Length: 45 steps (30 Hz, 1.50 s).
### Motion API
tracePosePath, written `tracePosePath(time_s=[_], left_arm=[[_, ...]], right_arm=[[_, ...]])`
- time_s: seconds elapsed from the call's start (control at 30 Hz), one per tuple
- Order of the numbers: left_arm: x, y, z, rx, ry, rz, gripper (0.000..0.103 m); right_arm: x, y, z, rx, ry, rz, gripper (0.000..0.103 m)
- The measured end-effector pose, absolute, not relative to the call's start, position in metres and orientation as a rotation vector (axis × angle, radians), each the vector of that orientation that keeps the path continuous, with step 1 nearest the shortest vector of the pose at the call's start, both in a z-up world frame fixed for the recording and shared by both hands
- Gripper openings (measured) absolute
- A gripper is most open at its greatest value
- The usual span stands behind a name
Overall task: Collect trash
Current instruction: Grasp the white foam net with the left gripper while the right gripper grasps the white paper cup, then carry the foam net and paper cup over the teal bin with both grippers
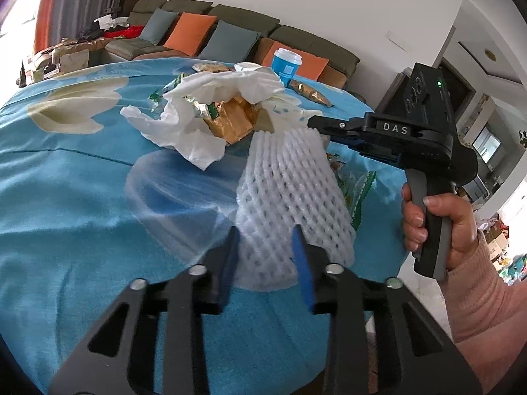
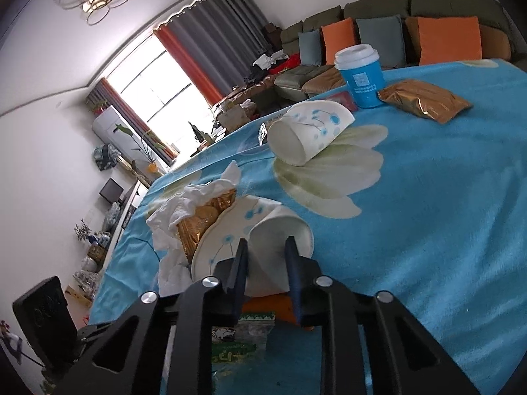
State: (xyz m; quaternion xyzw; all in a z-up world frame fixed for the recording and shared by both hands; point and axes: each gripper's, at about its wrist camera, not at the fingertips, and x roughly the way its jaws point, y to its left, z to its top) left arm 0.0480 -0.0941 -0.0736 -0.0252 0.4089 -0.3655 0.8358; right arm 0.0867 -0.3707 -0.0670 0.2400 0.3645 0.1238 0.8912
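Foam net sits right between our left gripper's pads, its long axis running straight away from us along the fingers, near end already in the gap. The jaws stand apart around it, not yet squeezing as far as we can tell, so closing on it looks like the next move.

Our right gripper has a tipped paper cup between its fingers, mouth toward us; the pads look to be on the cup wall, so we'd call that a hold. The left view shows this gripper's tips reaching in beyond the net's far end, beside the tissue and gold wrappers.

Only the right view gives us the second paper cup lying on its side farther back, and the blue lidded cup upright beside a gold packet. Only the left view shows the net.
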Motion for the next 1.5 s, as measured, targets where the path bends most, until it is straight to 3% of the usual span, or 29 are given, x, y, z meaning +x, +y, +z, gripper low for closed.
tracePosePath(time_s=[0.13,0.9,1.5], left_arm=[[0.046,-0.092,-0.070,-0.053,0.850,-0.780,0.012],[0.020,-0.024,-0.043,-0.101,0.736,-0.687,0.011],[-0.009,0.060,-0.030,-0.196,0.672,-0.481,0.011]], right_arm=[[0.085,-0.373,-0.061,0.490,0.739,0.249,0.012],[0.064,-0.381,-0.022,0.462,0.606,0.233,0.012],[0.080,-0.260,-0.002,0.363,0.626,0.558,0.012]])
